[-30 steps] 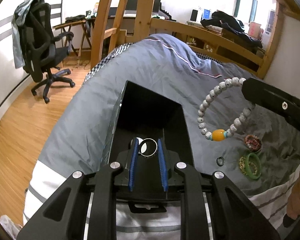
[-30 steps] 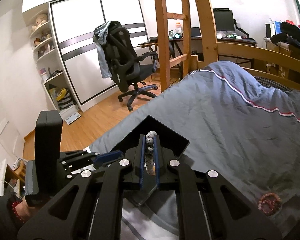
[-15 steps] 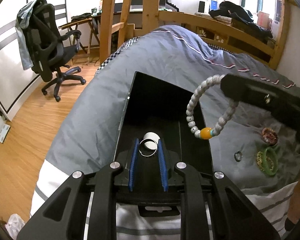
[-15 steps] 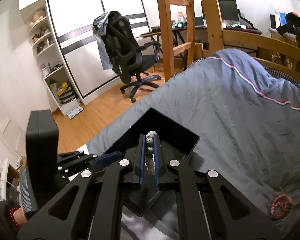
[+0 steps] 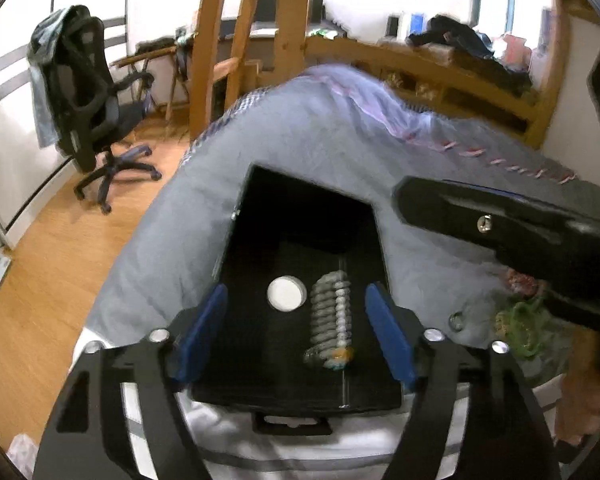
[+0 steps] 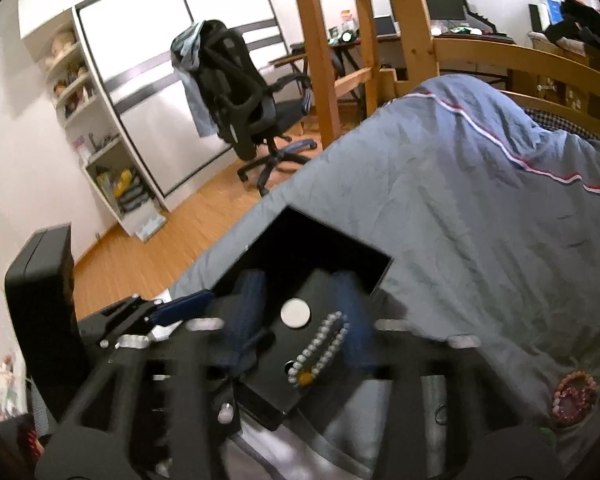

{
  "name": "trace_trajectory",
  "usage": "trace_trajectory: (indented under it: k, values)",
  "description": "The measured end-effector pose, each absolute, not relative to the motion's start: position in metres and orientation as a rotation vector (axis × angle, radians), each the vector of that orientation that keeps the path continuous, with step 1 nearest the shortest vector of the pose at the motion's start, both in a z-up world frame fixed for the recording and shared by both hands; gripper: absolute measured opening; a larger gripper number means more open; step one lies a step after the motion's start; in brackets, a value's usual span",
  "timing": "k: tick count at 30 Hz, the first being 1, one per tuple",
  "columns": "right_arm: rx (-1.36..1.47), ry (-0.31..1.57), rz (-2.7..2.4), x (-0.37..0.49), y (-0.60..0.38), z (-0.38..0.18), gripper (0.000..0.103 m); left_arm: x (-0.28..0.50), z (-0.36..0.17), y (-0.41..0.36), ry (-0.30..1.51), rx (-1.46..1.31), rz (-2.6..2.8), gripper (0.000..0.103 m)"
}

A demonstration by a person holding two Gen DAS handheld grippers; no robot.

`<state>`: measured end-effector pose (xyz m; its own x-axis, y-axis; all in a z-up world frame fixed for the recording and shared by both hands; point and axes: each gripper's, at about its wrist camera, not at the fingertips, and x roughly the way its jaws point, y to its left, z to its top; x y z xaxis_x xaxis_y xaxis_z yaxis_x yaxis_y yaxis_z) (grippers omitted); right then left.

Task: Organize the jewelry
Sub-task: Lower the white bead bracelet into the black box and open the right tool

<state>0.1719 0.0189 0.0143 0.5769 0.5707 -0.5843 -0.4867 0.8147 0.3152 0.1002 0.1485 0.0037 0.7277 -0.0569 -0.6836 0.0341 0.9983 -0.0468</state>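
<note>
Left gripper and right gripper fingers spread empty, white beaded bracelet with amber bead in black rectangular tray, white disc at its nine o'clock.

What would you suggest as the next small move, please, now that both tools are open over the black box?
Probably swing the right tool toward the red bracelet on the blanket. The white bead bracelet already lies in the box, and both tools are empty.
</note>
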Motion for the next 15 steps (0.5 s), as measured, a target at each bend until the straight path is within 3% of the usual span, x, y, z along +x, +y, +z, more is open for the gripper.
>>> trace_trajectory:
  k: [1,2,5,15]
  values:
    - [0.133,0.707,0.601,0.171,0.013,0.019,0.075,0.097,0.008,0.148,0.727,-0.026,-0.032,0.093]
    - [0.135,0.684,0.577,0.169,0.006,0.024,0.078,0.094,0.011,0.149,0.701,-0.023,-0.012,0.096]
    - [0.119,0.64,0.502,0.163,-0.019,0.038,0.092,0.088,0.018,0.152,0.652,-0.062,-0.025,0.096]
    - [0.042,0.633,0.32,0.117,-0.134,0.058,0.099,0.069,0.028,0.083,0.639,0.086,-0.153,0.097]
